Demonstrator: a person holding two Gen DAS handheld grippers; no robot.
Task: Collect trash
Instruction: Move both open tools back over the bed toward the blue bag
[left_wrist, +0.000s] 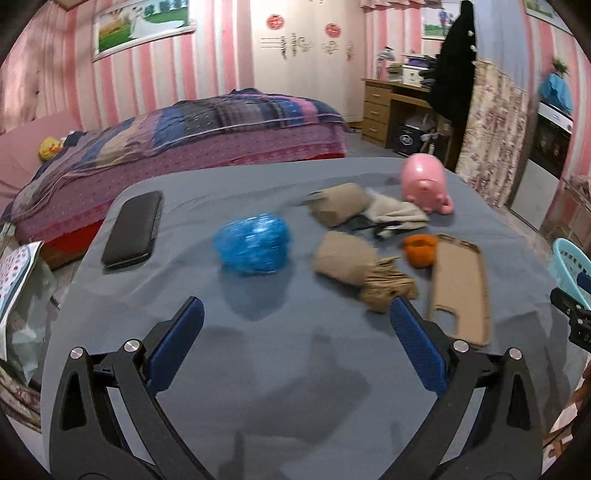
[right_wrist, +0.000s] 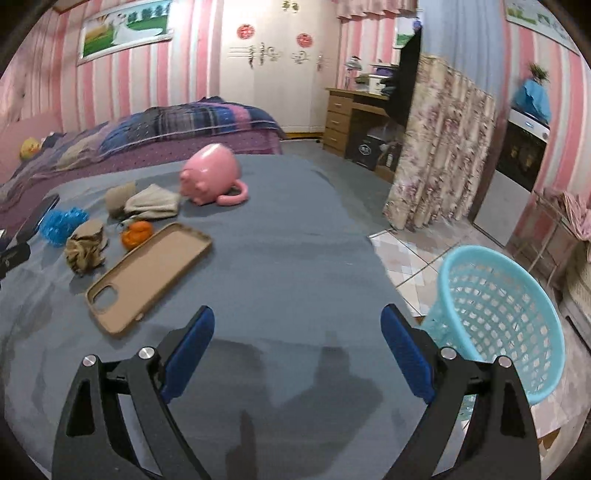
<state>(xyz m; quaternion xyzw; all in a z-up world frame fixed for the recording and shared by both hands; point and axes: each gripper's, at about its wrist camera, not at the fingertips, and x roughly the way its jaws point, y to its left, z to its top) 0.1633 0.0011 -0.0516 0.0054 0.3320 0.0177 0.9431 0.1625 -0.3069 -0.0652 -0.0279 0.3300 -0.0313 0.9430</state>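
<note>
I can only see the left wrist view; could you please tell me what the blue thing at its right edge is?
Observer: It is a basket of open lattice, standing on the floor off the table edge.
Operator: Is anything in it?
Observer: Nothing shows inside.
Operator: And the right claw?
Observer: The right claw is open over bare cloth, holding nothing; the phone case lies to its left.
</note>
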